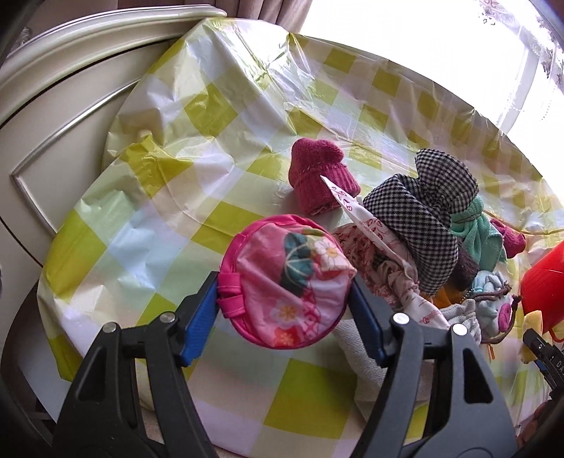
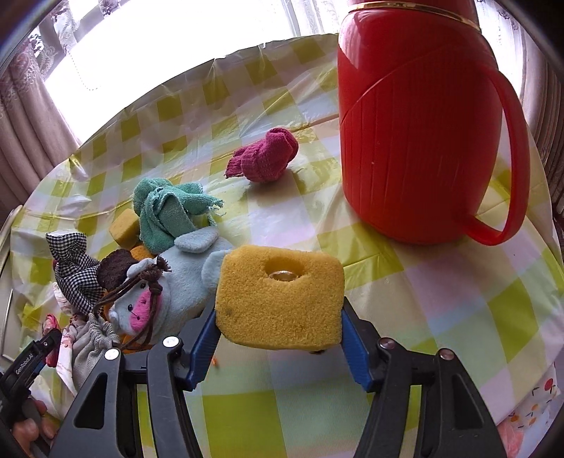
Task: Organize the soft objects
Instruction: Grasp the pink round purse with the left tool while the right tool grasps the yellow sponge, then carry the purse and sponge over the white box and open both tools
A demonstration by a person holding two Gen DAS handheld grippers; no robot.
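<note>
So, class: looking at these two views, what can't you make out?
- Red jug: right wrist view, top cut off by the frame edge.
- Yellow sponge: underside hidden; object in its hole unclear.
- Pile under the checked cloth: left wrist view, lower items covered.
- Window: overexposed, nothing visible outside.

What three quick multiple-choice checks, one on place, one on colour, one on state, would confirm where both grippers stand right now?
1. Where does the red jug stand relative to the yellow sponge in the right wrist view?
A. Behind it, to the right
B. Under it
C. To its left, in the pile

2. What colour is the rolled sock lying alone behind the pouch?
A. Green
B. Magenta
C. Black

3. What is the left gripper doing?
A. Open over bare cloth
B. Closed on the checked cloth
C. Closed on the pink floral pouch

Answers: A, the jug sits upright beyond the sponge's right; B, its knit is magenta; C, both blue pads press the pouch's sides.
</note>
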